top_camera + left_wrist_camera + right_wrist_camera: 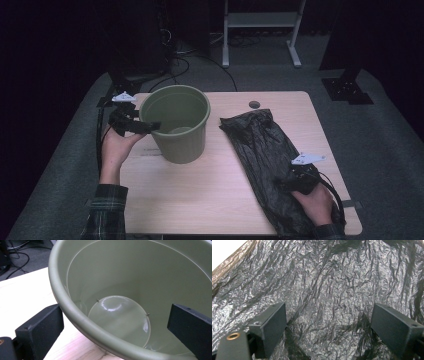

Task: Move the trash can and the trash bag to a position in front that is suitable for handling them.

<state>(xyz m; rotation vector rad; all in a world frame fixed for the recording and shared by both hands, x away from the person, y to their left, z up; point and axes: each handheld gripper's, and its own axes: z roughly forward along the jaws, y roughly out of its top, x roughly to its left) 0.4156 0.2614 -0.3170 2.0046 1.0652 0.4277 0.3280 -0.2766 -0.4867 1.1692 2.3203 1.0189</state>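
An empty olive-green plastic bucket (177,125) stands upright on the left half of the wooden table (200,195). My left gripper (151,126) is open and straddles the bucket's left rim. In the left gripper view one jaw is outside the bucket's wall (82,322) and the other is inside, with neither touching it. A crumpled black plastic bag (257,145) lies flat along the right side of the table. My right gripper (289,183) hovers over the bag's near end, open; in the right gripper view the wrinkled bag (329,285) lies between and beyond the jaws.
A small round grommet hole (254,104) sits near the table's far edge. Behind the table are a white stand frame (260,20), floor cables (175,65) and a black base plate (347,90) on grey carpet. Bare tabletop lies between bucket and bag.
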